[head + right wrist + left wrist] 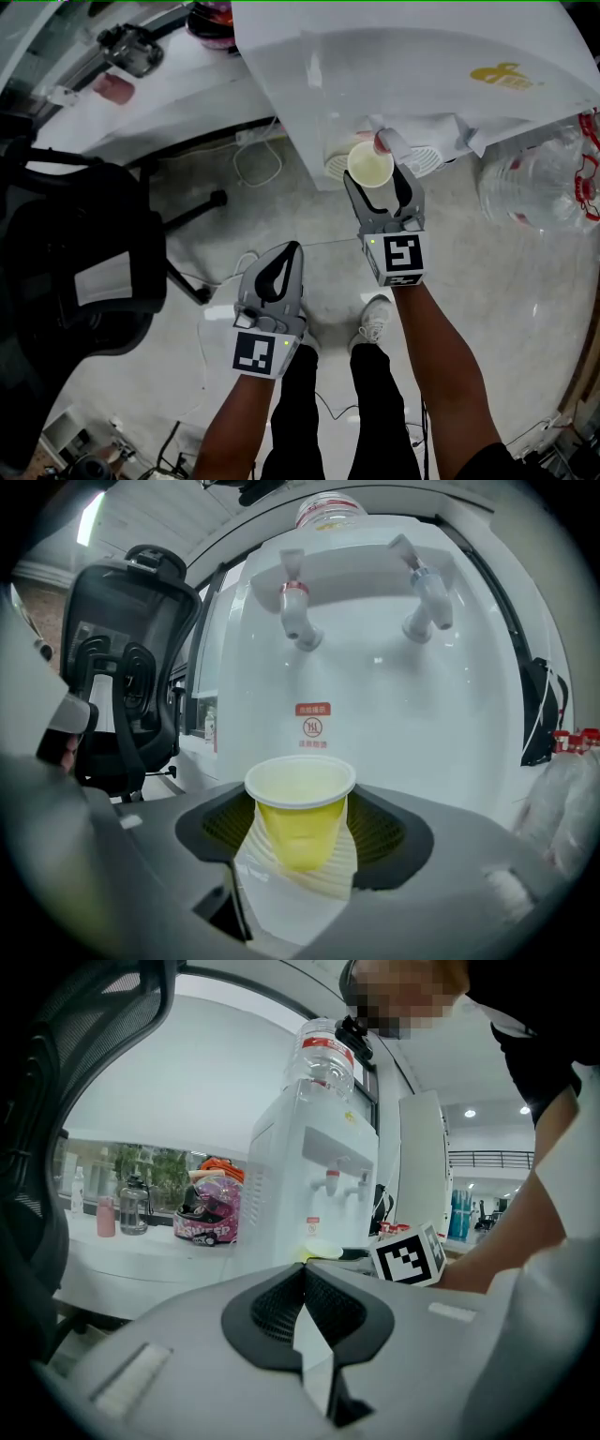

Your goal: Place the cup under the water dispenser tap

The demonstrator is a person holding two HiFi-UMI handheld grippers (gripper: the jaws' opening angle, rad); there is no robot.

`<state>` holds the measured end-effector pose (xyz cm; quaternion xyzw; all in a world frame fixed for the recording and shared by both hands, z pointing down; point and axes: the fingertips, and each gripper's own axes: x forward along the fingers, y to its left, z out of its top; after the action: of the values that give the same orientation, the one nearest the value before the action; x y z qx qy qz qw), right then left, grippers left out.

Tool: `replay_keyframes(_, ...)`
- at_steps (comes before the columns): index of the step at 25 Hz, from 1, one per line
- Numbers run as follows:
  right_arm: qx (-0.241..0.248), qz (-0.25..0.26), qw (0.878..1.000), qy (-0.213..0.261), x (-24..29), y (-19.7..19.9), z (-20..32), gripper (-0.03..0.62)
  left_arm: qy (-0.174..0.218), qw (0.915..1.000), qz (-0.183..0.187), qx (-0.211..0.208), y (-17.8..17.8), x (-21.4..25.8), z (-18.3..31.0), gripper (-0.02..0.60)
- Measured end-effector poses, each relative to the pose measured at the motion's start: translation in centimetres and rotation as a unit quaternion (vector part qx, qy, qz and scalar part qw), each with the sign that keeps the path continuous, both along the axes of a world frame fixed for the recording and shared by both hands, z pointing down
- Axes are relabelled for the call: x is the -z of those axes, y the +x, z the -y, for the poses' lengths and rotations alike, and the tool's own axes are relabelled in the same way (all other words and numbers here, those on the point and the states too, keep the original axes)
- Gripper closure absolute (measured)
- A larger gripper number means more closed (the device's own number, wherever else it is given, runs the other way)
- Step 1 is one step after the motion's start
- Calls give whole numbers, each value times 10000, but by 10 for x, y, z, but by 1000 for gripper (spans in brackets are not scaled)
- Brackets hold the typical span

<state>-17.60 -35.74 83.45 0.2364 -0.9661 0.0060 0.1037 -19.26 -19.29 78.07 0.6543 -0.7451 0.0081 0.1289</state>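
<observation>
Head view has us looking steeply down at a pale grey floor (pixel 281 197) crossed by white cables (pixel 258 173), with a black office chair (pixel 66 244) on our left and a white tabletop (pixel 178 94) beyond it.

Nearest us, the left hand-held gripper (pixel 291 251) hangs over the floor. Its jaws are pressed together with nothing between them, as the left gripper view also shows.

Further forward, the right hand-held gripper (pixel 382 186) is clamped on the cup (pixel 300 803). It is yellow with a white rim and is held upright by its lower body between the ribbed pads (pixel 352 855).

The cup is right at the front of the water dispenser (pixel 375 714), lower than the taps and roughly beneath the red-collared tap (pixel 298 611). Whether it rests on anything we cannot tell.

We count two hand-held grippers, one cup, one chair and two taps, the second tap (pixel 422 597) being plain white. One clear bottle (pixel 323 1054) stands on top of the dispenser.
</observation>
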Motion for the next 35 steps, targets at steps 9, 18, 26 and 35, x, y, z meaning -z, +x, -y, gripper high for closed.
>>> replay_keyframes(9,-71,-91,9996,-258,0,12,-7,189,-1,10000,-61,-57,2,9,-1,566)
replay_keyframes(18,717,331,9969,-6,89,47,-97,297,121,9997,-80,-211,9,67,-14,566)
replay_keyframes(26,-91,569,9980,260,201,93,-109,587,220,9994,23,-265,17,129,-20,566)
replay_keyframes(35,-107,529,9983,210,321,124,-132,592,43,9990,54,-431,45,223,-48,566)
